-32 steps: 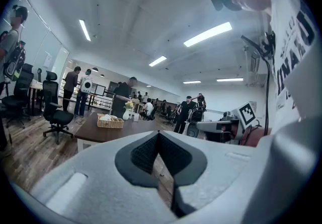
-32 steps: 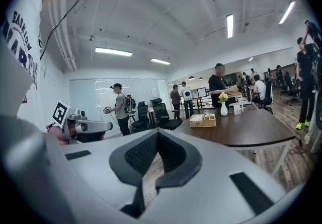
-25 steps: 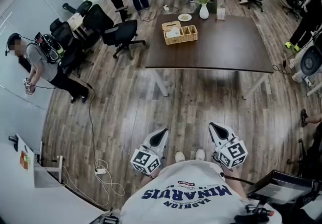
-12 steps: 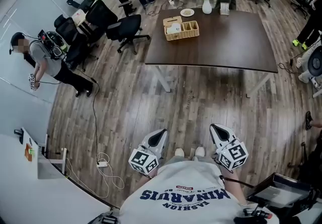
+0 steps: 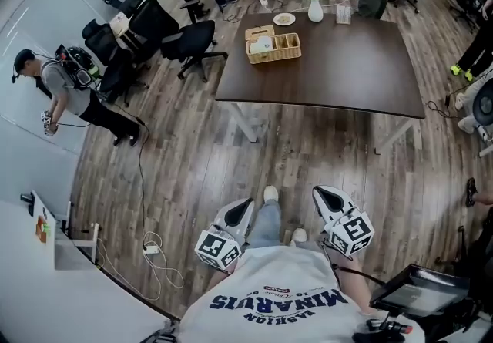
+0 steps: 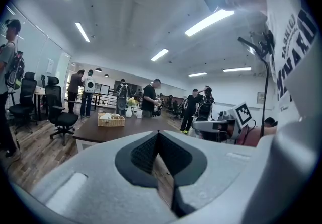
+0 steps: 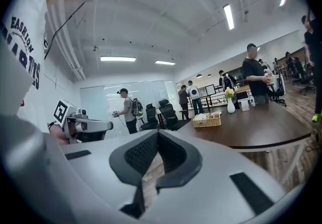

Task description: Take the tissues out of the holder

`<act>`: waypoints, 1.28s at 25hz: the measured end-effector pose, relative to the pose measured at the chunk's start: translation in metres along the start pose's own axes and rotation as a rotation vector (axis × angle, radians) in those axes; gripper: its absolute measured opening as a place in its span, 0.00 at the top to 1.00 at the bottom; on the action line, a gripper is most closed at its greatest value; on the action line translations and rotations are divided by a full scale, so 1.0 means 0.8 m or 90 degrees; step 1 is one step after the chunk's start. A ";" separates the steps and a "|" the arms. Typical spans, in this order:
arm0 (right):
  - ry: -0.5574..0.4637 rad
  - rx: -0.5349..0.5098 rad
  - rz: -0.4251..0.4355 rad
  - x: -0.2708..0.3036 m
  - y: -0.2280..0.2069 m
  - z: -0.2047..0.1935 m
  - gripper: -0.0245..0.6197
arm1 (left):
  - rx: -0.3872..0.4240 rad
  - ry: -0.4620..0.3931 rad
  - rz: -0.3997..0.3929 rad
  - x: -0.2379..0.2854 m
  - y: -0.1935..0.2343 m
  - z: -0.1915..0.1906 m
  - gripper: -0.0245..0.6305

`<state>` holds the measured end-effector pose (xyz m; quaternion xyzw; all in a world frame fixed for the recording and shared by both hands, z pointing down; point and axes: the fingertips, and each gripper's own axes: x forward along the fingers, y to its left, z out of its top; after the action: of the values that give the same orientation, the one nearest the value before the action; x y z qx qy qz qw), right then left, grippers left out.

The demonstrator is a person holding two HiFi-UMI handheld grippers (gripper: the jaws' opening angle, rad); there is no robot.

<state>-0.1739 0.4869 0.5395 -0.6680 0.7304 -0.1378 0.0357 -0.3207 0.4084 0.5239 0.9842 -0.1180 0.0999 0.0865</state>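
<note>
Wicker tissue holder (image 5: 273, 46) on dark bench (image 5: 331, 75), well apart from left tool (image 5: 245, 208) and right tool (image 5: 329, 196), both clenched empty

Dark table (image 5: 331, 75) w/ flower vase (image 5: 315, 10) + plate (image 5: 283, 19); office chairs (image 5: 196, 39) at left; wood floor (image 5: 185, 168).

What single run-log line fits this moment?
phase: pre-reach | left gripper: shut, empty | right gripper: shut, empty | tissues: in holder on table, untouched

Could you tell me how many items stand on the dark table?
4: a wicker holder near the far left corner, a small plate behind it, a flower vase and a small pale object along the far edge; none seems hidden.
</note>
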 end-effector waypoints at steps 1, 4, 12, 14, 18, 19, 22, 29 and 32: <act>0.002 0.001 0.001 0.002 -0.005 0.000 0.95 | -0.001 -0.003 0.001 0.007 0.003 0.002 0.96; 0.005 0.003 -0.005 0.007 -0.018 -0.001 0.95 | -0.006 -0.003 -0.004 0.027 0.011 0.002 0.96; 0.031 0.008 -0.049 0.041 -0.060 0.005 0.95 | -0.021 0.008 -0.042 0.089 0.055 0.003 0.96; 0.041 0.012 -0.068 0.051 -0.075 0.009 0.95 | -0.022 0.001 -0.052 0.104 0.072 0.011 0.96; 0.057 0.003 -0.074 0.091 -0.091 0.022 0.95 | -0.022 -0.010 -0.053 0.135 0.128 0.021 0.96; 0.063 -0.001 -0.073 0.105 -0.095 0.024 0.95 | -0.025 -0.013 -0.049 0.142 0.145 0.022 0.96; 0.076 -0.006 -0.080 0.153 -0.110 0.034 0.95 | -0.037 -0.029 -0.039 0.161 0.196 0.030 0.96; 0.076 -0.036 -0.094 0.276 -0.136 0.088 0.95 | -0.027 -0.063 -0.059 0.201 0.299 0.091 0.96; 0.070 -0.040 -0.099 0.330 -0.146 0.104 0.95 | -0.009 -0.079 -0.075 0.219 0.339 0.119 0.96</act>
<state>-0.0691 0.2055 0.5240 -0.7148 0.6813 -0.1538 -0.0362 -0.2049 0.0930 0.5100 0.9931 -0.0656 0.0326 0.0915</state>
